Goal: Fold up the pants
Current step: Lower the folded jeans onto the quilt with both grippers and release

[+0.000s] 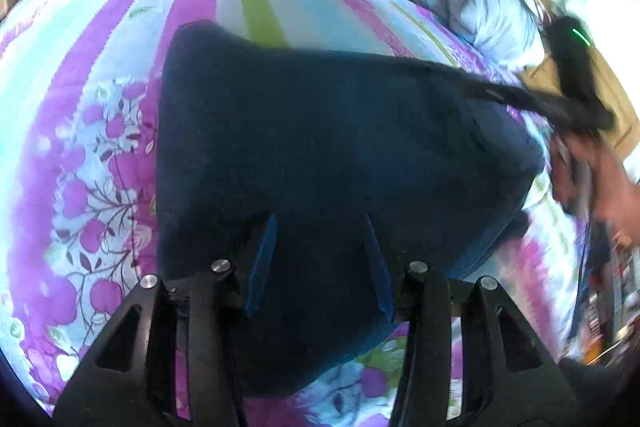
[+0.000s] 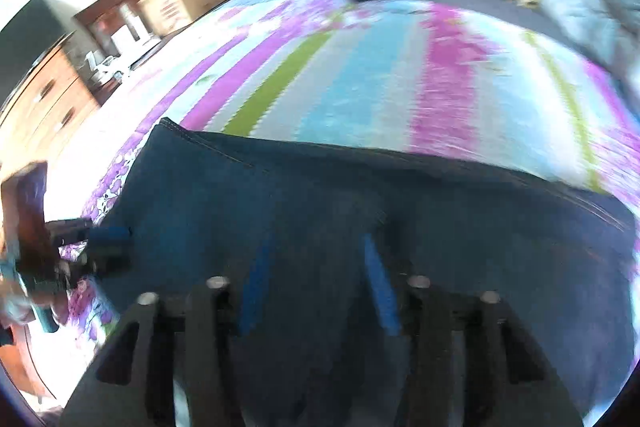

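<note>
Pants [image 1: 320, 147], dark blue, lie on the striped floral bedsheet [image 1: 80, 147]. Left gripper [image 1: 322, 227] and right gripper [image 2: 318, 247] hover over them, fingers spread, holding nothing.

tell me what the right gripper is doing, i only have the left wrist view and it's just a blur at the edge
Observer: In the right wrist view the right gripper has its fingers apart over the pants, with nothing pinched between them.
Operator: can you see my left gripper from there
Observer: Yes, blurred. The left gripper is at the left edge of the pants, its blue pads pointing toward the fabric.
Operator: anything beside the bed on that side
Observer: A wooden dresser stands beyond the bed.
</note>
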`<state>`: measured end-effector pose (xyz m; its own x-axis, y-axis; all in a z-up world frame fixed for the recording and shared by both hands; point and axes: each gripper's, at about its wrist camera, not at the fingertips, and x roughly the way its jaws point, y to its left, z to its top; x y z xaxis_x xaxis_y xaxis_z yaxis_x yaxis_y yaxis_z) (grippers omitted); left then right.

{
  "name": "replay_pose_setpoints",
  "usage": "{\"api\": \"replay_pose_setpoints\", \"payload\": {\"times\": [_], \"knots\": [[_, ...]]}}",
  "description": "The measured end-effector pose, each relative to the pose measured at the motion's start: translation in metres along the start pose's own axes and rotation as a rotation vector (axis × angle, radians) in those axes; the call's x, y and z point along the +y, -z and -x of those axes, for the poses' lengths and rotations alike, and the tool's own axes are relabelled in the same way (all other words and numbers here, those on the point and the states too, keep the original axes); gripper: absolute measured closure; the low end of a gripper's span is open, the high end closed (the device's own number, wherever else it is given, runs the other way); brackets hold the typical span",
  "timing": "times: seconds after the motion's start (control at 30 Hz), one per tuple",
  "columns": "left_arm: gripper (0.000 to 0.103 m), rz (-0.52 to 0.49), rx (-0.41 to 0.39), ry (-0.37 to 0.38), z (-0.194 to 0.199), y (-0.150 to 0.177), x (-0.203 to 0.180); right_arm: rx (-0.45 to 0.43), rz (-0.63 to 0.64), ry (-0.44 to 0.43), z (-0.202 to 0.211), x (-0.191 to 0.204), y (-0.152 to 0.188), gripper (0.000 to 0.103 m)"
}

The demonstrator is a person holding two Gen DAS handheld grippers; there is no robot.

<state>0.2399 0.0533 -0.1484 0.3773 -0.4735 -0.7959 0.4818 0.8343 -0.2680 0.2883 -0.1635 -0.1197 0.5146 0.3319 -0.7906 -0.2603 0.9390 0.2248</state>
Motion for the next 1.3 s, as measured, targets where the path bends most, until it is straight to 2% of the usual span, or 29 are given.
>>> {"api": "replay_pose_setpoints", "payload": {"times": [0.03, 0.07, 0.1, 0.13, 0.2, 0.23, 0.27, 0.37, 0.47, 0.5, 0.53, 0.6, 0.67, 0.73, 0.8, 0.83, 0.87, 0.93, 1.0, 1.07, 1.1, 1.17, 1.23, 1.3], "knots": [[0.057, -0.002, 0.01, -0.011, 0.0, -0.003, -0.003, 0.031, 0.016, 0.024, -0.025, -0.001, -0.007, 0.086], [0.057, 0.01, 0.018, -0.014, 0.002, -0.008, -0.006, 0.064, 0.029, 0.032, -0.04, -0.007, -0.005, 0.09], [0.057, 0.025, 0.009, -0.006, 0.009, -0.016, -0.01, 0.104, 0.021, 0.013, -0.055, -0.01, -0.002, 0.09], [0.057, 0.019, -0.021, 0.002, 0.017, -0.025, -0.014, 0.099, 0.022, -0.001, -0.064, -0.007, -0.002, 0.09], [0.055, -0.022, -0.101, 0.0, 0.032, -0.051, -0.02, 0.102, 0.037, 0.027, -0.058, -0.002, -0.004, 0.089], [0.046, -0.028, -0.127, -0.006, 0.032, -0.066, -0.019, 0.079, 0.027, 0.044, -0.052, 0.001, -0.006, 0.085], [0.043, -0.021, -0.134, -0.01, 0.028, -0.077, -0.014, 0.045, 0.014, 0.042, -0.04, 0.006, -0.005, 0.085], [0.043, -0.004, -0.084, -0.049, -0.01, -0.098, 0.014, 0.022, 0.003, 0.002, -0.017, 0.028, 0.02, 0.078], [0.052, 0.049, 0.003, -0.054, -0.048, -0.094, 0.042, 0.096, 0.016, -0.021, -0.012, 0.05, 0.075, 0.078], [0.055, 0.054, 0.004, -0.049, -0.05, -0.093, 0.042, 0.097, 0.017, -0.01, -0.013, 0.055, 0.09, 0.078], [0.055, 0.058, -0.005, -0.05, -0.049, -0.092, 0.04, 0.062, 0.018, -0.001, -0.007, 0.056, 0.095, 0.078], [0.054, 0.051, -0.029, -0.067, -0.035, -0.09, 0.028, 0.082, 0.012, 0.01, -0.007, 0.059, 0.087, 0.078], [0.053, 0.06, -0.068, -0.019, -0.014, -0.08, 0.015, 0.048, 0.002, 0.036, -0.001, 0.06, 0.069, 0.078], [0.052, 0.044, -0.059, -0.025, -0.003, -0.057, -0.001, 0.039, -0.006, 0.05, 0.003, 0.062, 0.057, 0.077], [0.052, 0.083, -0.013, -0.023, -0.004, -0.026, 0.0, 0.08, -0.021, 0.061, -0.004, 0.063, 0.062, 0.076], [0.052, 0.077, 0.005, -0.029, -0.008, -0.016, 0.0, 0.111, -0.036, 0.048, -0.008, 0.062, 0.069, 0.076], [0.053, 0.028, -0.008, -0.046, -0.012, -0.005, -0.005, 0.138, -0.046, 0.039, -0.014, 0.059, 0.078, 0.076], [0.044, 0.021, 0.002, -0.051, -0.012, -0.011, -0.008, 0.133, -0.039, 0.034, -0.014, 0.058, 0.074, 0.076], [0.044, 0.05, -0.001, -0.031, -0.008, -0.029, -0.012, 0.118, -0.052, 0.052, -0.006, 0.056, 0.059, 0.073], [0.039, 0.055, -0.06, -0.026, 0.001, -0.05, -0.019, 0.044, -0.029, 0.083, -0.001, 0.055, 0.035, 0.051], [0.029, 0.058, -0.069, -0.04, 0.002, -0.056, -0.021, 0.032, -0.006, 0.11, -0.006, 0.056, 0.022, 0.039], [0.026, 0.085, -0.06, -0.106, -0.006, -0.073, -0.02, 0.041, 0.007, 0.155, -0.026, 0.053, 0.002, 0.038], [0.026, 0.101, -0.071, -0.133, -0.012, -0.083, -0.017, 0.082, -0.027, 0.194, -0.049, 0.046, -0.013, 0.038], [0.026, 0.1, -0.048, -0.186, -0.023, -0.092, -0.012, 0.107, -0.058, 0.182, -0.06, 0.04, -0.012, 0.038]]}}
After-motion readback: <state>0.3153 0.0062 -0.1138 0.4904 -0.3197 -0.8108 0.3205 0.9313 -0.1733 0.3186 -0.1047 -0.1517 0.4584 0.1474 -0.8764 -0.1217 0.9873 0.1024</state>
